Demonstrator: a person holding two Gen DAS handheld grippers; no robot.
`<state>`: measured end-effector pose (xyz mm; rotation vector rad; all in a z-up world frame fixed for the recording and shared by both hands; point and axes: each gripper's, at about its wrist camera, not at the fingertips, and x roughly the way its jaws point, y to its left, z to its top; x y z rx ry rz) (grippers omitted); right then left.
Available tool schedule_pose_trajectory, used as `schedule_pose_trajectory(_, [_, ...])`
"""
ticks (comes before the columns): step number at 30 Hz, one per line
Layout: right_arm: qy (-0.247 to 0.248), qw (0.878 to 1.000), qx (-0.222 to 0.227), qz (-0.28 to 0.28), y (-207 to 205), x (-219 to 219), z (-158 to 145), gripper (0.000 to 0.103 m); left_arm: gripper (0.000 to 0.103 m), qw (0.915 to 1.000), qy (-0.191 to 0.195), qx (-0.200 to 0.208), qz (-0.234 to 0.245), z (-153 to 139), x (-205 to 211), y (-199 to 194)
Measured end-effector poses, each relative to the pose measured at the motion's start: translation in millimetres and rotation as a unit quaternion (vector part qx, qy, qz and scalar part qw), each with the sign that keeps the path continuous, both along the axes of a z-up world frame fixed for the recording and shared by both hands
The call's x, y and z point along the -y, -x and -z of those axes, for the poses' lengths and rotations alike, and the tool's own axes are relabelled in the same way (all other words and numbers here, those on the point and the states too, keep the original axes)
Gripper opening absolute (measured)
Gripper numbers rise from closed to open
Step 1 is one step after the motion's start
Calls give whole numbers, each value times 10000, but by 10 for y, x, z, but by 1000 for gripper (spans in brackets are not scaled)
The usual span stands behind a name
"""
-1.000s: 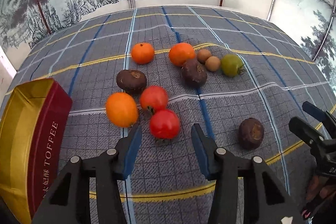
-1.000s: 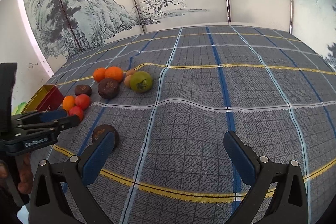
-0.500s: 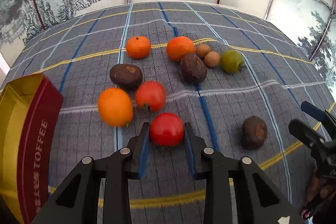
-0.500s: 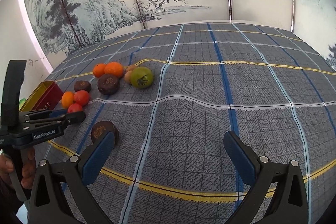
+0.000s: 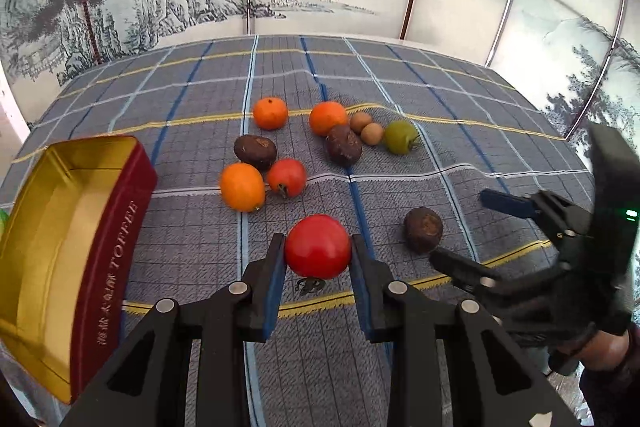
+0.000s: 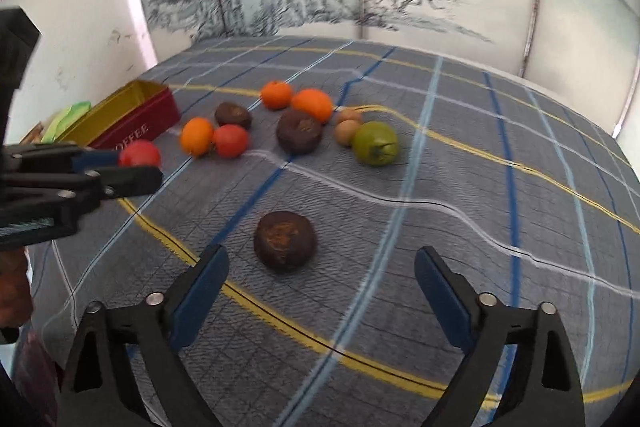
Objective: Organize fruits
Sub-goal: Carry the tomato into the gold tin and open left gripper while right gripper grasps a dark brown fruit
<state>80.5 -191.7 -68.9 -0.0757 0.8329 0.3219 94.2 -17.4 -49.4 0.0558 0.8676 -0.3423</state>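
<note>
Between the left gripper's blue pads a red tomato is clamped, lifted clear of the plaid cloth, with the open toffee tin to its left. Beyond it lie a second tomato, three oranges and two dark fruits, then a green tomato. Over a lone dark fruit, the right gripper hangs with jaws closing, pads not touching it.
</note>
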Motion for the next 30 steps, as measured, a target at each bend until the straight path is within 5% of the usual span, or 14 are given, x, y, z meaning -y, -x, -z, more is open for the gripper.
schedule_pose_trajectory(8, [317, 9993, -210, -64, -155, -138, 138, 87, 27, 9999, -50, 149, -19, -132, -48, 96])
schedule_pose_trajectory(11, [372, 9989, -282, -38, -204, -145, 180, 75, 27, 9997, -116, 194, -43, -154, -50, 114])
schedule_pose_trajectory(15, [377, 9991, -163, 102, -214, -128, 164, 39, 27, 9994, -193, 272, -87, -204, -51, 132])
schedule_pose_trajectory(30, [312, 9994, -91, 144, -230, -93, 185, 39, 27, 9943, -718, 686, -397, -432, -452, 7])
